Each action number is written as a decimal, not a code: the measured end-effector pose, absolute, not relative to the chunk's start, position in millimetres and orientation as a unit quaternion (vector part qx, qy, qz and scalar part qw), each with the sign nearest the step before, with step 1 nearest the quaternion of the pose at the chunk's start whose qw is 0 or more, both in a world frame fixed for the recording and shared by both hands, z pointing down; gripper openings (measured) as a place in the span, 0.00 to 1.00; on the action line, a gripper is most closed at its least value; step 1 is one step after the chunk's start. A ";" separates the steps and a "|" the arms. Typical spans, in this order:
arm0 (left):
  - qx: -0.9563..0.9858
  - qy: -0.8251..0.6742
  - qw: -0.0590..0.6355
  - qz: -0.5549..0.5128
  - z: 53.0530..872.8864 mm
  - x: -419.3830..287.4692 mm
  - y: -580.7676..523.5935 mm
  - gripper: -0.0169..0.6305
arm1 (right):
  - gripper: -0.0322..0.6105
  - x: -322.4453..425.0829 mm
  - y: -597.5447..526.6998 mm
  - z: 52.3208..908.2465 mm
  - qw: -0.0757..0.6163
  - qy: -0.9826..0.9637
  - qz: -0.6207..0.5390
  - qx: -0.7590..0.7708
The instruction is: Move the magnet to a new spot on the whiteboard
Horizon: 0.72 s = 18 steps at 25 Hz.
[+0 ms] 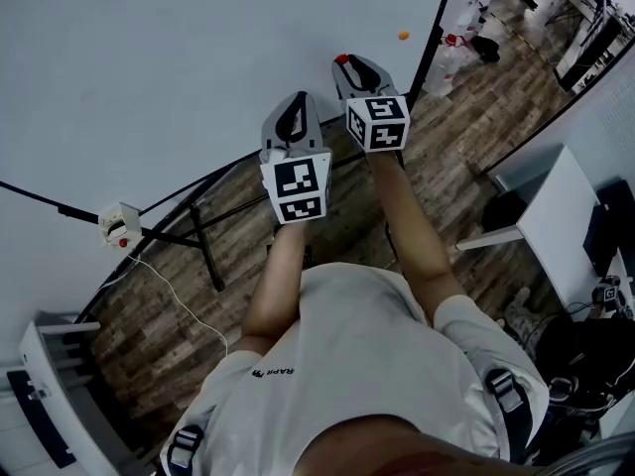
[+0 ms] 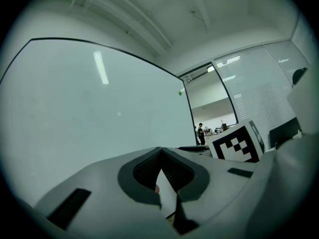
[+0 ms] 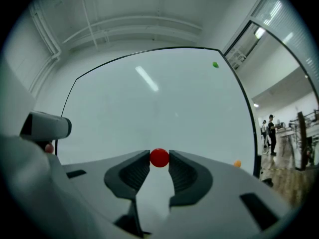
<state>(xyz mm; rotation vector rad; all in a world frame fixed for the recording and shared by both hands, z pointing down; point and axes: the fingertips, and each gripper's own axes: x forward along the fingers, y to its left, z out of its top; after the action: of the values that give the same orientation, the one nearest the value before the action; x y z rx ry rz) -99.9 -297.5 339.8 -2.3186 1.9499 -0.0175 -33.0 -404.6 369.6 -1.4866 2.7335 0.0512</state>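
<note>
Right gripper view: my right gripper [image 3: 159, 156] pinches the red magnet [image 3: 159, 158] by its sides, at the very tips of the jaws, with the whiteboard [image 3: 149, 108] filling the background. From these pictures I cannot tell whether the magnet touches the board or is held just off it.

Head view puts the right gripper [image 1: 342, 64] raised toward the board's lower part, the magnet [image 1: 340, 59] at its nose. My left gripper [image 1: 295, 107] is just beside it and a little lower. Left gripper view has that gripper's jaws pressed together at the tips with nothing between them (it plays no part in the grasp).

Two other magnets sit on the board. A green magnet [image 3: 215, 64] is high near the right edge, and an orange magnet [image 3: 237, 164] is low near the same edge.

As I judge it, the grasp is made and the rest is left. I have to carry the red magnet to a bare stretch of board, well apart from the other two, set it flat and spread the jaws.
</note>
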 end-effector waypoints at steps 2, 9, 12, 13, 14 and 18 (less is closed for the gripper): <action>-0.764 0.643 0.053 -0.004 340.6 -100.2 -296.8 0.03 | 0.25 -33.1 -396.3 364.9 0.016 0.877 0.016 -0.479; -0.764 0.643 0.050 -0.003 342.0 -101.1 -297.8 0.03 | 0.25 -31.7 -380.4 363.6 0.016 0.880 0.020 -0.474; -0.764 0.643 0.051 -0.003 342.9 -101.0 -293.8 0.03 | 0.25 -31.7 -370.8 362.0 0.016 0.883 0.023 -0.469; -0.764 0.643 0.051 -0.003 342.9 -99.5 -292.3 0.03 | 0.25 -30.2 -367.7 361.1 0.017 0.883 0.024 -0.469; -0.765 0.642 0.052 -0.003 342.8 -98.0 -291.4 0.03 | 0.25 -28.3 -365.2 360.3 0.019 0.882 0.024 -0.470; -0.765 0.641 0.052 -0.001 342.0 -98.1 -290.0 0.03 | 0.25 -28.0 -356.6 360.0 0.022 0.884 0.021 -0.467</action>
<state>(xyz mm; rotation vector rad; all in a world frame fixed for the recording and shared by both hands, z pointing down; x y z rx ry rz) -98.1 -290.0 342.0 -2.3280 1.9507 -0.0039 -28.0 -356.6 360.0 -1.4483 2.7379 0.0645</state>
